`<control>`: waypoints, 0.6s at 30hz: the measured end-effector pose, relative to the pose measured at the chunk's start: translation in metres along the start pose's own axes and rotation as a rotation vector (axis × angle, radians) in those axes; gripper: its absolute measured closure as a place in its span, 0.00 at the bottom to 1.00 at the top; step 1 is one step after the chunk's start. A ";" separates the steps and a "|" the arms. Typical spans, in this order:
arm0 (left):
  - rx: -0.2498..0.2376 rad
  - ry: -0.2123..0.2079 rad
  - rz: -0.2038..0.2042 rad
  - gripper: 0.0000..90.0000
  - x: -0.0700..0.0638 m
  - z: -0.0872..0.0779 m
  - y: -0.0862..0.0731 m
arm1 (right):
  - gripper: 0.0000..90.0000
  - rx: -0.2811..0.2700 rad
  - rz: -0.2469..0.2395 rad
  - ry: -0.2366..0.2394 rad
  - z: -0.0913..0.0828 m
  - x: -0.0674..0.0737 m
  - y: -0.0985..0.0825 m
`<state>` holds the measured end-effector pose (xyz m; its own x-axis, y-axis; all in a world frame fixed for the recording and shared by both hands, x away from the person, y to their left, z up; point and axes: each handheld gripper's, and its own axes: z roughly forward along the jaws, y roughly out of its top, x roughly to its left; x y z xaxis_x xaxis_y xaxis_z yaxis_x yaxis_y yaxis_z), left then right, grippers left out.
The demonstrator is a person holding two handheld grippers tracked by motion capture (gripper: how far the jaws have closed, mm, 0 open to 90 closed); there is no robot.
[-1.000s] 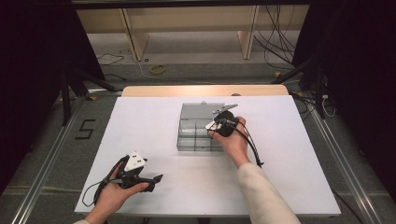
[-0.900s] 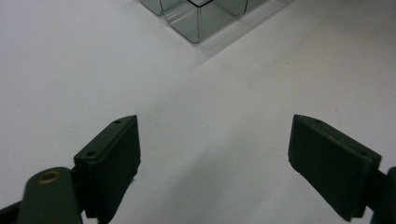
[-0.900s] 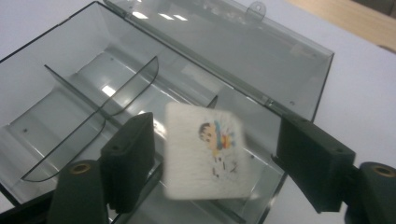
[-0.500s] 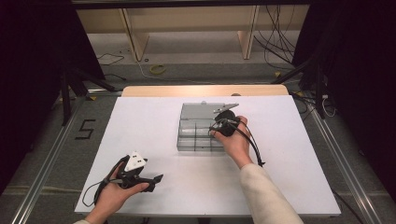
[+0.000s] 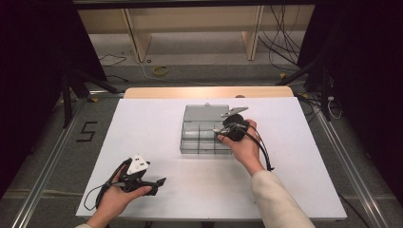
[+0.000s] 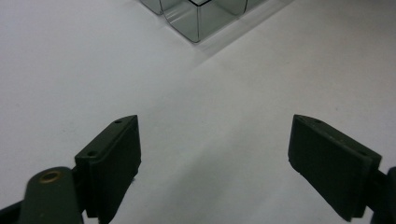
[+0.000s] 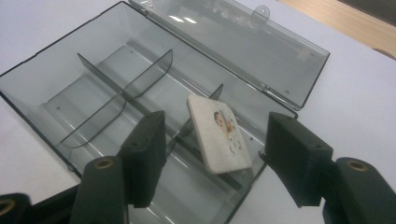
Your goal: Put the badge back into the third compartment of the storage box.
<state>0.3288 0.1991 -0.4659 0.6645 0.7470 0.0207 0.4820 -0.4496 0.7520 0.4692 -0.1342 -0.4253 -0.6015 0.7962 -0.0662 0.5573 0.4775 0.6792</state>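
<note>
A clear grey compartment box (image 5: 205, 135) sits open at the centre of the white counter (image 5: 157, 123), its lid (image 7: 243, 46) laid flat toward 12 o'clock. The right claw (image 7: 212, 156) hovers over the box's 3 o'clock end, jaws apart, framing a small white tile with a cartoon print (image 7: 219, 135) that leans tilted on a divider inside the box, touching neither jaw. At 7 o'clock on the counter, well apart from the box, the left claw (image 6: 212, 163) rests low in a hand (image 5: 114, 199), jaws wide apart around nothing.
</note>
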 end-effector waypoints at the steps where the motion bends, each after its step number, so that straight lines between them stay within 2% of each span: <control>1: 0.000 0.000 0.000 0.18 0.000 0.000 0.000 | 0.40 0.004 0.002 -0.001 -0.002 0.000 -0.001; 6: 0.002 0.001 0.000 0.18 0.000 0.000 0.000 | 0.38 -0.003 0.014 -0.002 -0.009 -0.002 -0.003; 18: -0.003 0.003 0.001 0.18 0.000 0.000 0.000 | 0.28 -0.036 0.049 0.047 -0.028 -0.012 -0.019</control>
<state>0.3287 0.1993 -0.4658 0.6636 0.7477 0.0236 0.4792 -0.4491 0.7541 0.4502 -0.1633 -0.4173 -0.6005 0.7996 0.0019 0.5666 0.4239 0.7067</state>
